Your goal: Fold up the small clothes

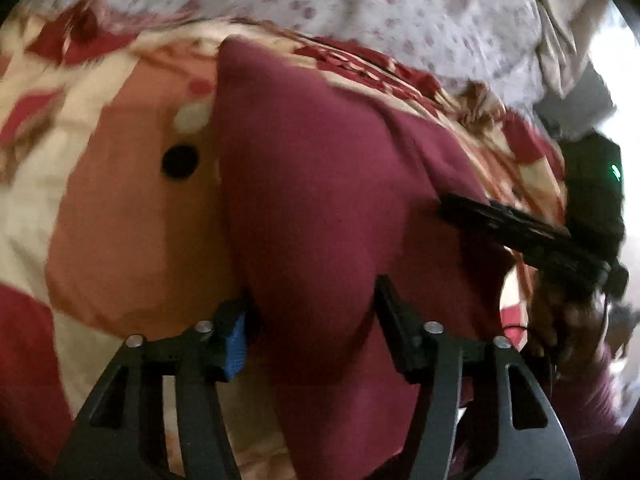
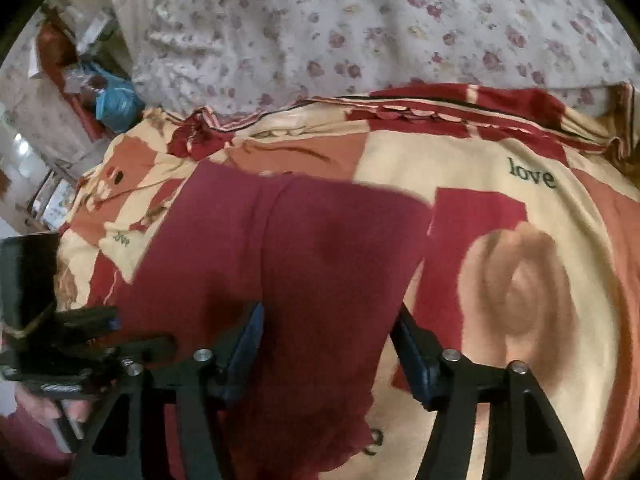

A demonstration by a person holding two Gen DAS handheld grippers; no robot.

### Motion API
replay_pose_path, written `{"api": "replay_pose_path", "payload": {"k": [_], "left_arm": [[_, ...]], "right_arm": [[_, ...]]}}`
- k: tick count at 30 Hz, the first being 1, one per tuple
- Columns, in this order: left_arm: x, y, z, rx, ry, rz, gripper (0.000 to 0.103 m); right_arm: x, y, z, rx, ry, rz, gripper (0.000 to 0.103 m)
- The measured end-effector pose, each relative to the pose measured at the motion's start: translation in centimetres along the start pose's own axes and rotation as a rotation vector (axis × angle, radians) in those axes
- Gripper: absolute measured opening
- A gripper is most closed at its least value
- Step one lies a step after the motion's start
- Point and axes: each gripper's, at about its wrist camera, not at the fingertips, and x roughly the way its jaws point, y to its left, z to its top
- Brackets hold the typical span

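Spread across the bed, a patterned red and cream blanket (image 2: 500, 152) is carrying a maroon garment (image 2: 304, 248), which is lying near its middle. Both the left gripper (image 1: 312, 320) and right gripper (image 2: 328, 344) are grasping bunched folds of that cloth, while a flowered sheet (image 2: 360, 28) is lying beyond.

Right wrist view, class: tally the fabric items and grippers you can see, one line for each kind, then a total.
Plain maroon cloth garment: 1
Patchwork bedcover in red, cream and orange printed "love": 1
Pale floral-print sheet: 1
Black two-finger grippers: 2, the right gripper and the left gripper
Total: 5
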Motion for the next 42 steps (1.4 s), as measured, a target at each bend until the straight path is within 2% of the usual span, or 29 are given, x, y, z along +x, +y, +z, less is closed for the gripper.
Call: {"api": "replay_pose_path", "payload": {"k": [3,6,8,11,14,17,18,21,26,27,30,32,37,42], "left_arm": [[-1.8,-0.2,-0.5,-0.001,-0.066,0.019,0.065],[-3.2,-0.7,-0.6,0.016,-0.13,0.079,0.069],[-3.4,-1.4,-0.4,0.036,-0.158,0.113,0.069],[-3.5,-2.2,-0.3,0.055,-0.191,0.173,0.069],[-4.1,-2.2,-0.9,0.06,-0.219,0.217,0.069],[-4.8,-2.4,-1.4,0.056,-0.253,0.254,0.069],[-4.9,-2.5,-1.5,0.056,-0.258,0.26,0.069],[-5.4,-3.3,-1.9,0.086,-0.289,0.314,0.069],[-6.6,-4.7,-2.3,0.125,-0.334,0.35,0.069],[-6.7,-4.9,-2.4,0.127,-0.34,0.347,0.069],[-7.5,-5.6,-2.6,0.13,-0.37,0.355,0.069],[-8.2,-6.1,-2.7,0.135,-0.396,0.366,0.069],[-9.7,-6.5,-3.0,0.111,-0.445,0.355,0.069],[-10.8,-6.6,-3.2,0.107,-0.503,0.397,0.069]], "right_arm": [[-3.1,0.7,-0.5,-0.011,-0.046,-0.016,0.062],[-6.6,3.2,-1.1,-0.1,-0.101,-0.019,0.062],[-7.8,5.8,-1.9,-0.21,-0.113,-0.001,0.062],[-7.1,9.1,-3.7,-0.346,-0.095,0.012,0.061],[-4.7,9.4,-5.2,-0.382,-0.032,-0.056,0.056],[-1.2,7.8,-6.7,-0.355,0.057,-0.137,0.055],[-0.7,7.3,-7.4,-0.346,0.059,-0.143,0.056],[-1.2,7.5,-8.1,-0.351,0.014,-0.147,0.055],[-4.4,8.4,-7.6,-0.305,-0.031,-0.124,0.055],[-5.5,8.7,-7.5,-0.295,-0.06,-0.119,0.057],[-8.1,8.9,-6.9,-0.23,-0.145,-0.118,0.069],[-9.4,8.9,-6.7,-0.18,-0.194,-0.131,0.071],[-9.9,9.0,-6.1,-0.127,-0.218,-0.208,0.075],[-9.7,8.8,-5.8,-0.085,-0.218,-0.238,0.077]]}}
